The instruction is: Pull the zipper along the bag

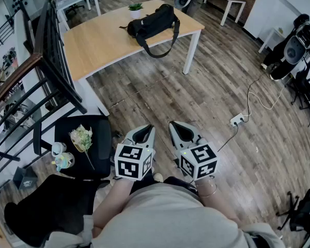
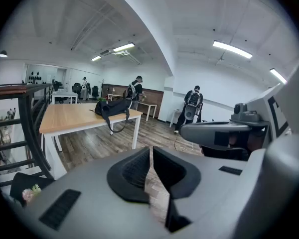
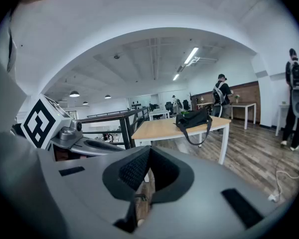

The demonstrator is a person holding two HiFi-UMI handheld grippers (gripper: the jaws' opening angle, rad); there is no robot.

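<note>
Resting on the table (image 1: 93, 45), a black bag (image 1: 152, 22) neighbours a potted plant (image 1: 136, 10).

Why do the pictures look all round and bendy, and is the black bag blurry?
Head view: the wide lens bows the room at the edges; light is even and the black bag is sharp. Left gripper view: dark round corners, ceiling lights glare white. Right gripper view: same bending; the black bag is small but clear.

A pale wooden table (image 1: 103, 45) stands on dark plank floor (image 1: 196, 102) beside a black railing (image 1: 49, 45) under strip lights (image 2: 231, 49).
</note>
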